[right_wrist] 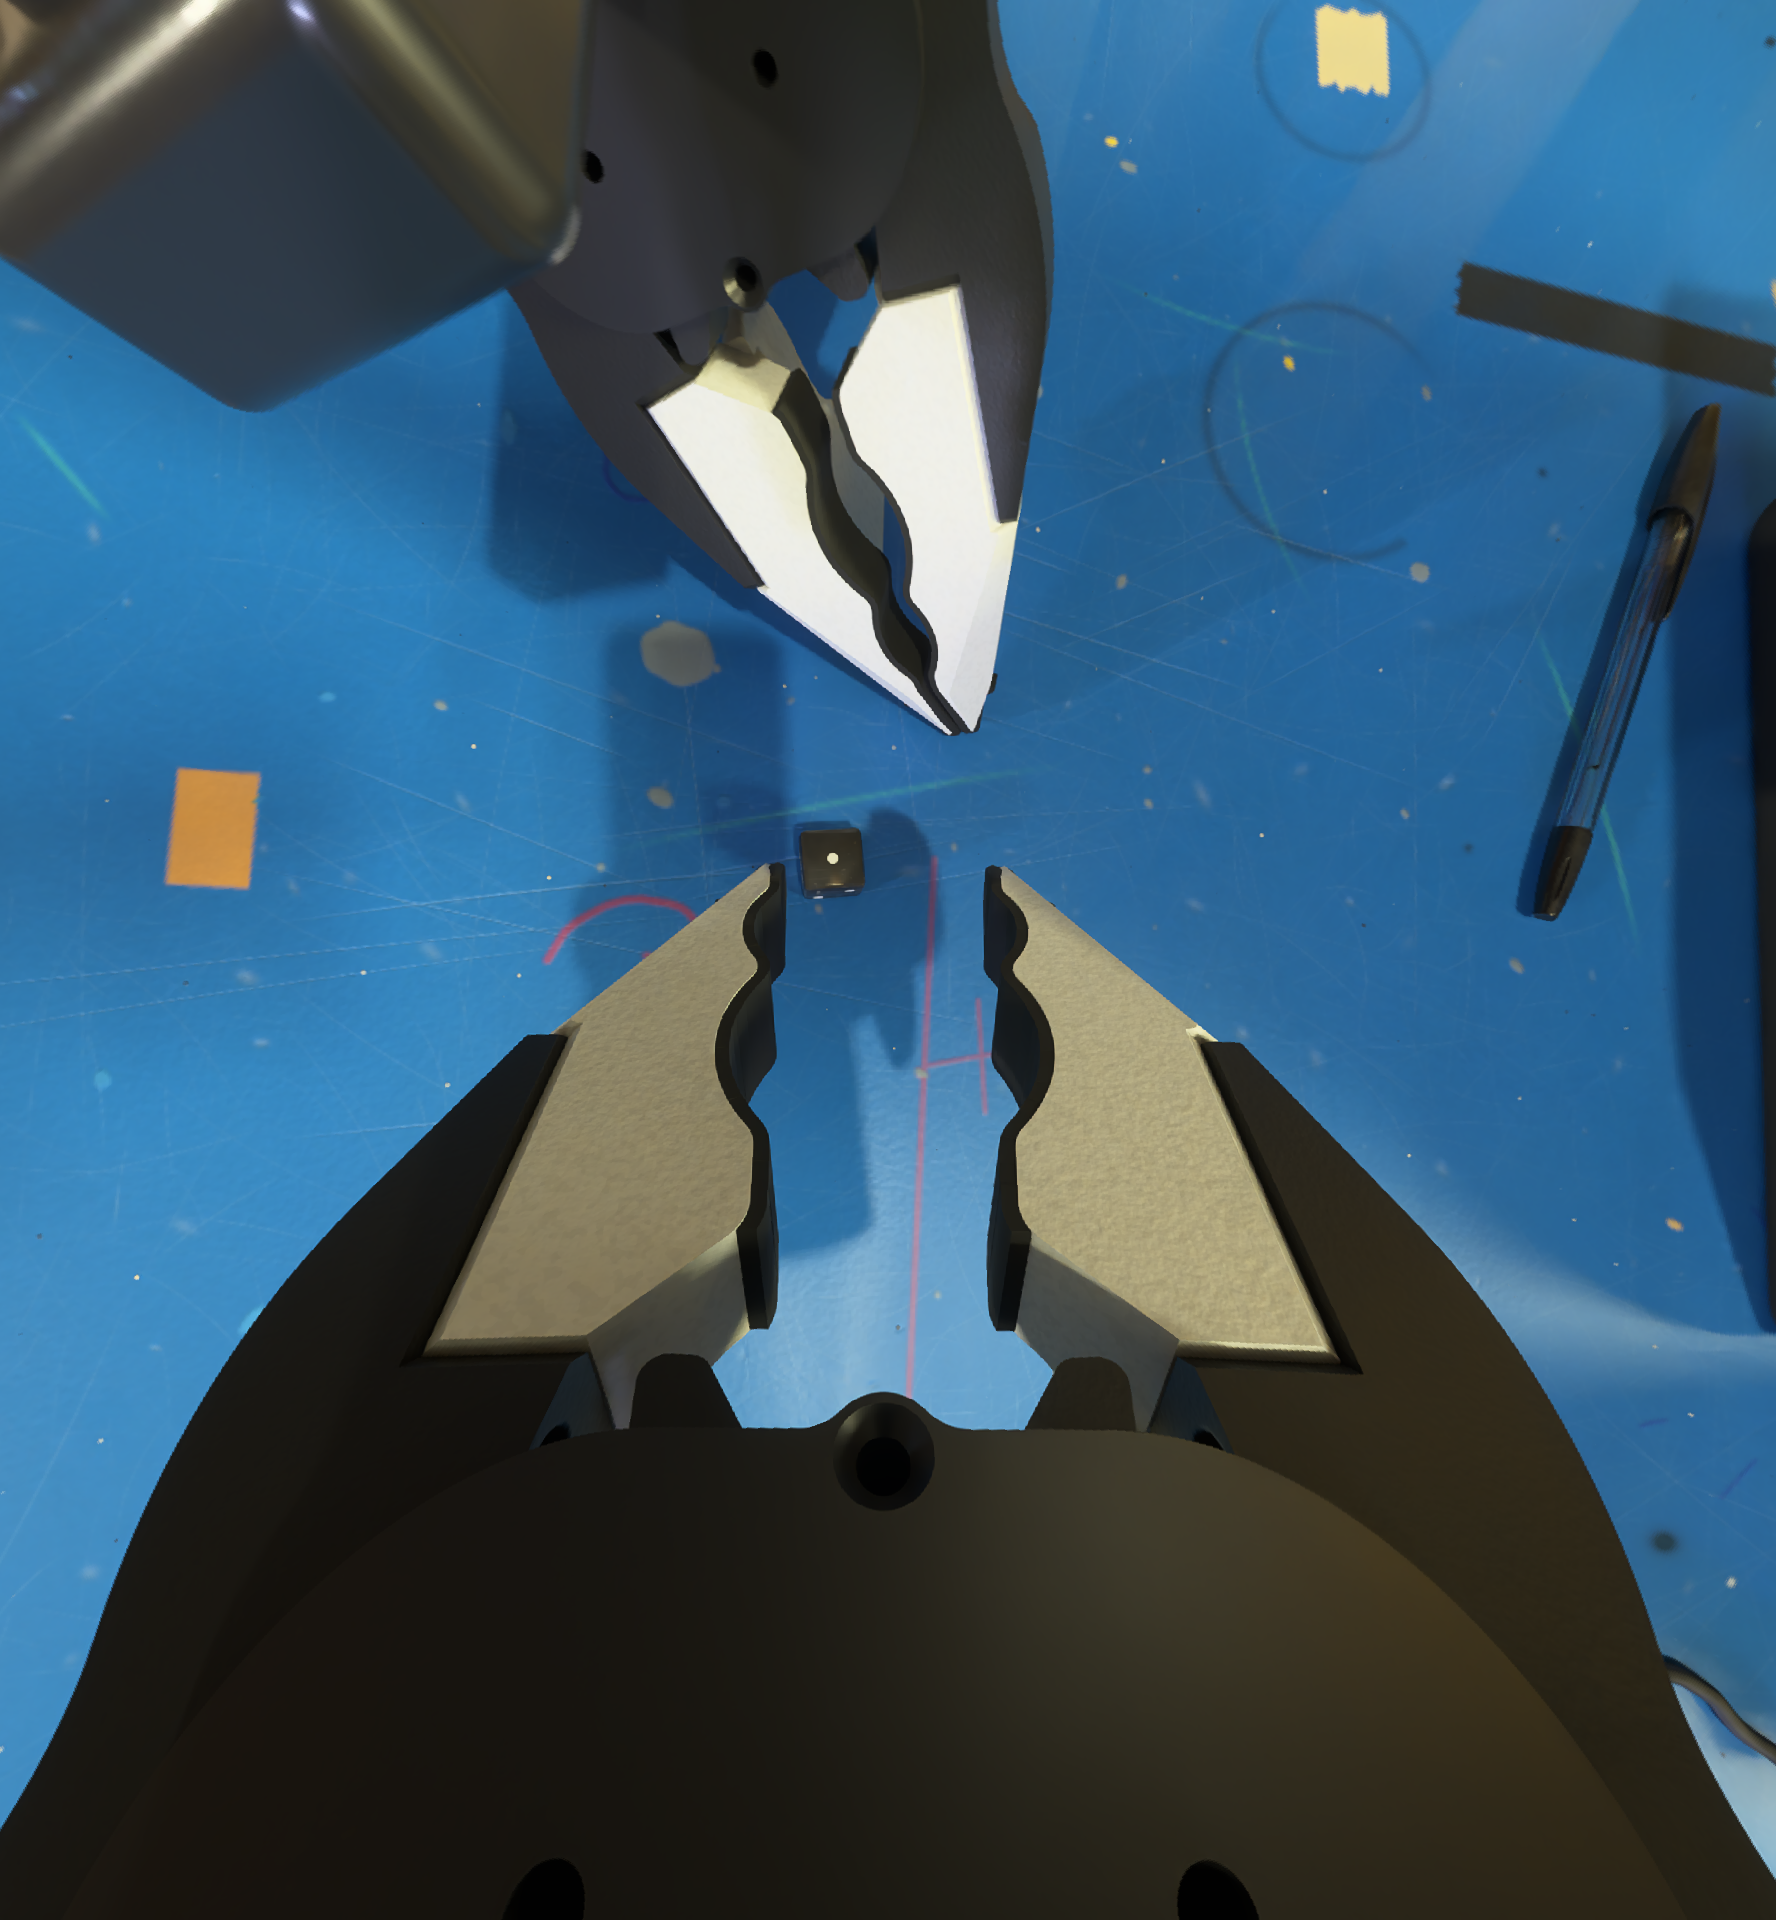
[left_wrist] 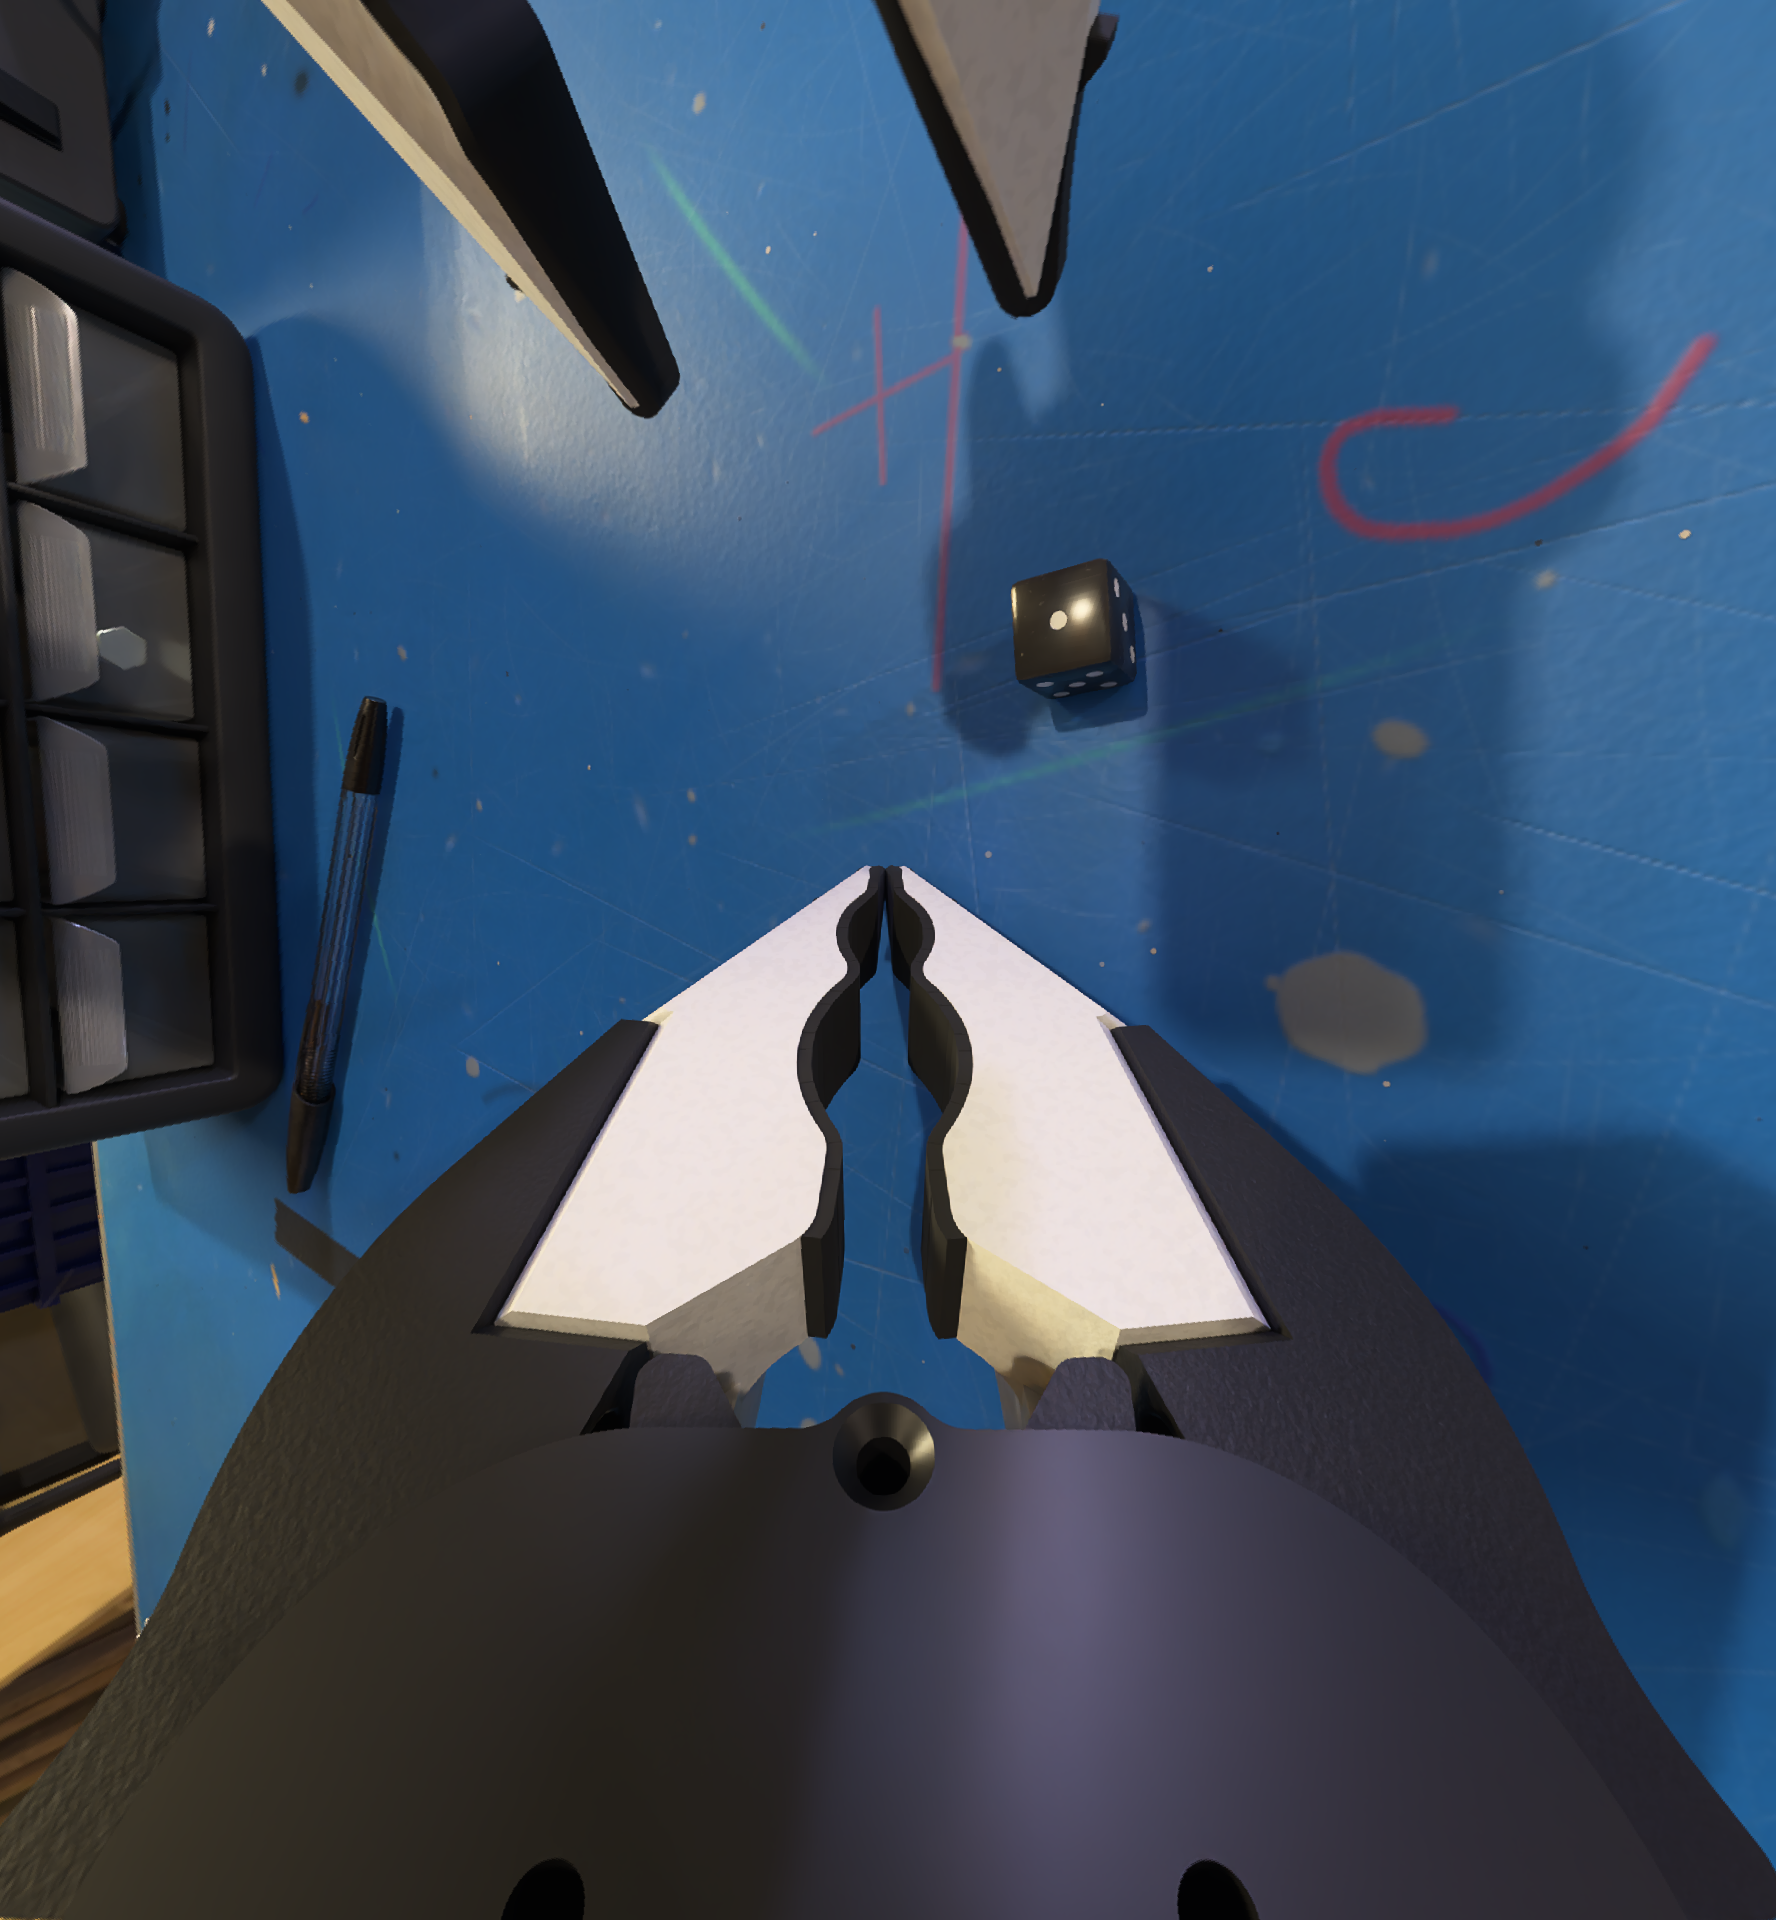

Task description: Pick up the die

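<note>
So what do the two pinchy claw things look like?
Both look alike. The left gripper has a rounded dark grey body with a small round hole in the middle, and two pointed fingers that are white on top. Their inner edges are black and wavy. The right gripper is the same shape, its fingers looking greyer in shadow. No cables show on them.

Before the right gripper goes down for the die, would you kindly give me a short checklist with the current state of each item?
1. Right gripper open: ok, jaws spread wider than the die.
2. Die between the fingertips: not ok, it sits close to one fingertip, off centre.
3. Left gripper out of the way: ok, shut, empty, short of the die.
4. Die lying flat on the table: ok, one pip up.
5. Pen clear of the path: ok, far aside.
6. Height above the die: cannot tell.
</note>
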Controlling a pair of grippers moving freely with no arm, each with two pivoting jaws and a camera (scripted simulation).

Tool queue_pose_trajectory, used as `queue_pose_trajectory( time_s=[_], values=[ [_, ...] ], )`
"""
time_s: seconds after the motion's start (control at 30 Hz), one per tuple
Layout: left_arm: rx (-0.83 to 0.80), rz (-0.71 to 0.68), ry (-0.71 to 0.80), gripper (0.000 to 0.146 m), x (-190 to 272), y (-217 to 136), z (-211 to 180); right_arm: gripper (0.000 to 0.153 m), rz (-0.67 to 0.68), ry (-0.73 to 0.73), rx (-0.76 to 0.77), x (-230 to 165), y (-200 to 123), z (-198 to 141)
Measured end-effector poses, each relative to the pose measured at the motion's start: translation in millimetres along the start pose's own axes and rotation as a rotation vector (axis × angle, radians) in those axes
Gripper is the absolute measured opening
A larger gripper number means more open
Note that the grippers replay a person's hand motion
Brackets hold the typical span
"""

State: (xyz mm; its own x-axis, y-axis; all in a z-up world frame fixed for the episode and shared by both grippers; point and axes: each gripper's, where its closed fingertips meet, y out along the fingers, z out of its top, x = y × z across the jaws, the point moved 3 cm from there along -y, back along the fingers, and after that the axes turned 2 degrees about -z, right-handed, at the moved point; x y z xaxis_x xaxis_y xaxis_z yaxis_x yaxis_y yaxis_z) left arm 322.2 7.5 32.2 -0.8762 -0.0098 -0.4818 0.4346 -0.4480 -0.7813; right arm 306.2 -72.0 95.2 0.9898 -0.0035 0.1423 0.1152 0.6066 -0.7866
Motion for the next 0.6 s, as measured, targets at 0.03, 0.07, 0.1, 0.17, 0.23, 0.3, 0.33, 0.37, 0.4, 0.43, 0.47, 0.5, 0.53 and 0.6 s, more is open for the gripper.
queue_pose_trajectory(
  time_s=[0.03, 0.07, 0.1, 0.17, 0.23, 0.3, 0.33, 0.37, 0.4, 0.43, 0.47, 0.5, 0.53, 0.6],
  values=[
    [0.000, -0.001, 0.000, 0.000, -0.1, 0.0, 0.1, 0.038, -0.007, -0.008, 0.003, -1.2, -1.1, 1.1],
    [-0.001, -0.002, -0.002, 0.000, -0.2, 0.1, 0.1, 0.038, -0.012, -0.010, 0.008, -2.4, -2.1, 2.4],
    [-0.001, -0.001, -0.002, 0.000, -0.2, 0.1, 0.2, 0.038, -0.009, -0.003, 0.012, -3.4, -2.6, 3.3],
    [-0.002, 0.002, 0.001, 0.000, -0.2, 0.3, 0.4, 0.038, -0.009, -0.006, 0.011, -4.3, -2.7, 5.0],
    [-0.004, 0.001, 0.004, 0.000, -0.3, 0.3, 0.5, 0.037, -0.042, -0.051, 0.008, -5.6, -6.1, 11.0],
    [-0.005, 0.002, 0.003, 0.000, -0.3, 0.5, 0.7, 0.036, -0.038, -0.050, 0.015, -7.1, -8.7, 17.8],
    [-0.006, 0.001, 0.004, 0.000, -0.4, 0.5, 0.8, 0.037, -0.033, -0.049, 0.014, -6.9, -8.0, 18.6],
    [-0.006, 0.000, 0.004, 0.000, -0.5, 0.6, 0.9, 0.038, -0.037, -0.049, 0.009, -5.8, -6.9, 18.0],
    [-0.006, 0.001, 0.005, 0.000, -0.5, 0.7, 0.9, 0.039, -0.038, -0.041, 0.009, -4.6, -6.2, 17.0],
    [-0.005, 0.001, 0.005, 0.000, -0.4, 0.7, 0.9, 0.039, -0.030, -0.028, 0.015, -3.8, -5.7, 16.1],
    [-0.005, 0.002, 0.004, 0.000, -0.4, 0.7, 0.9, 0.039, -0.025, -0.020, 0.018, -2.6, -4.8, 14.7],
    [-0.005, 0.002, 0.005, 0.000, -0.4, 0.7, 1.0, 0.039, -0.029, -0.017, 0.013, -0.4, -2.8, 12.3],
    [-0.004, 0.001, 0.005, 0.000, -0.5, 0.8, 1.1, 0.039, -0.036, -0.010, -0.002, 3.0, 0.4, 8.5],
    [-0.003, 0.000, 0.005, 0.000, -0.7, 1.1, 1.3, 0.038, -0.038, 0.025, -0.032, 11.1, 8.3, -1.0]
  ],
)
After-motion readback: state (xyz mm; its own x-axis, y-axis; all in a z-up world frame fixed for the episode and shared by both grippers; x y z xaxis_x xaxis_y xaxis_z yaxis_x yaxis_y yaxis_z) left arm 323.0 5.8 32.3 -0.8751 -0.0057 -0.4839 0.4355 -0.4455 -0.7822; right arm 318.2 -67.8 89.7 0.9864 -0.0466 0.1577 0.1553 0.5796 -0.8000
